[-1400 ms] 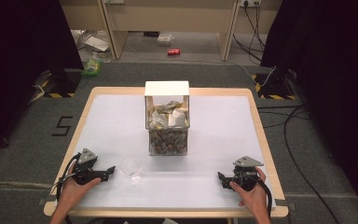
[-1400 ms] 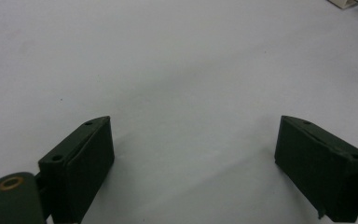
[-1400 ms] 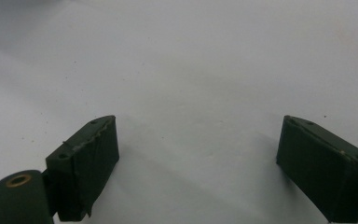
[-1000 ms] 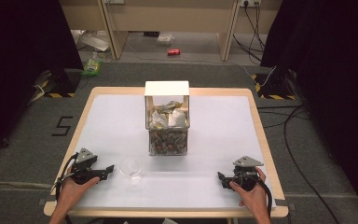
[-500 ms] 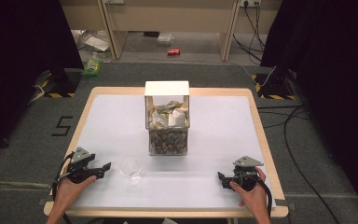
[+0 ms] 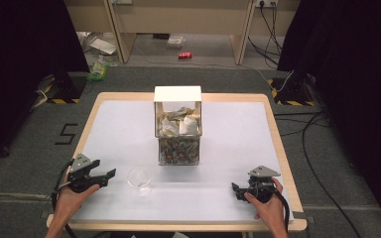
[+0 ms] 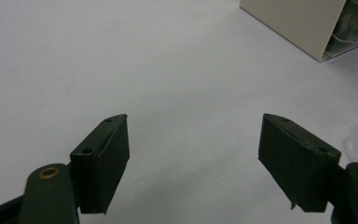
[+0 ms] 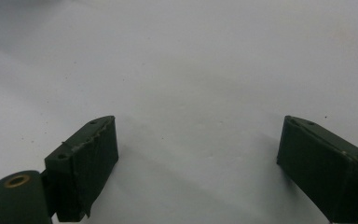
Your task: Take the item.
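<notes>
Our left gripper (image 6: 110,174) sits near the front left edge of the surface (image 6: 129,124), and the clear glass cup (image 6: 139,180) stands just beside it to the right, apart from the jaws. Compared with a moment ago, this gripper has swung toward the cup, and its jaws have just been narrowing, yet they gape with nothing between them. Farther right, our right gripper (image 6: 234,190) rests released, empty.
</notes>
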A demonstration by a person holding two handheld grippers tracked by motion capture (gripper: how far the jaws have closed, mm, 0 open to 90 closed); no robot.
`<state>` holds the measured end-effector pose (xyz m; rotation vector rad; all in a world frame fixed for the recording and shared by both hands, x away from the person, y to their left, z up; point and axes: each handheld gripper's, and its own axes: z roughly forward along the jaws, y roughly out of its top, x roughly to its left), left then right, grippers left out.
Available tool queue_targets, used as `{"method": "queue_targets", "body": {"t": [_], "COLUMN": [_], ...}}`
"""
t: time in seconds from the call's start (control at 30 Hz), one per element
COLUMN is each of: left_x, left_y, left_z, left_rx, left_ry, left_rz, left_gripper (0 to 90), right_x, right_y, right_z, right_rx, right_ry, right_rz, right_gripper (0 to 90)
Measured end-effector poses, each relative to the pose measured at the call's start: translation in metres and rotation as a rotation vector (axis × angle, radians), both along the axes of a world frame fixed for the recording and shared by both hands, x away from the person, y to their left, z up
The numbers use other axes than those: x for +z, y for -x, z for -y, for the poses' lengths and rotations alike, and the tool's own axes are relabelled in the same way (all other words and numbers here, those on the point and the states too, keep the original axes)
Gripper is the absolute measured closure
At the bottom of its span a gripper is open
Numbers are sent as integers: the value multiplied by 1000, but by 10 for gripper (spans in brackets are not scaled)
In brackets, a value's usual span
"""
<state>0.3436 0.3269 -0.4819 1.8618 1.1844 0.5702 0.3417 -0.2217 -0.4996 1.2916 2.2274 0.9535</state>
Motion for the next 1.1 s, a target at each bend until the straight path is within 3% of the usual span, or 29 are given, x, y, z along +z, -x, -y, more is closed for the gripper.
{"method": "queue_targets", "body": {"t": [0.27,0.63,0.77,0.83,1.1], "left_x": [18,62,77,89,114], "left_y": [-1,-1,-2,-1,-2], "left_z": [4,16,22,26,41], "left_rx": [-13,-73,-104,-137,-221], "left_ry": [29,46,70,123,167], "left_rz": [52,153,172,188,212], "left_gripper": [286,346,359,379,439], "right_x": [0,0,0,0,0], "right_y": [0,0,0,0,0], "right_z": [0,0,0,0,0], "right_rx": [0,1,0,0,0], "right_ry": [1,5,4,5,5], "right_rz": [0,2,4,3,4], "right_gripper": [126,124,123,123,122]}}
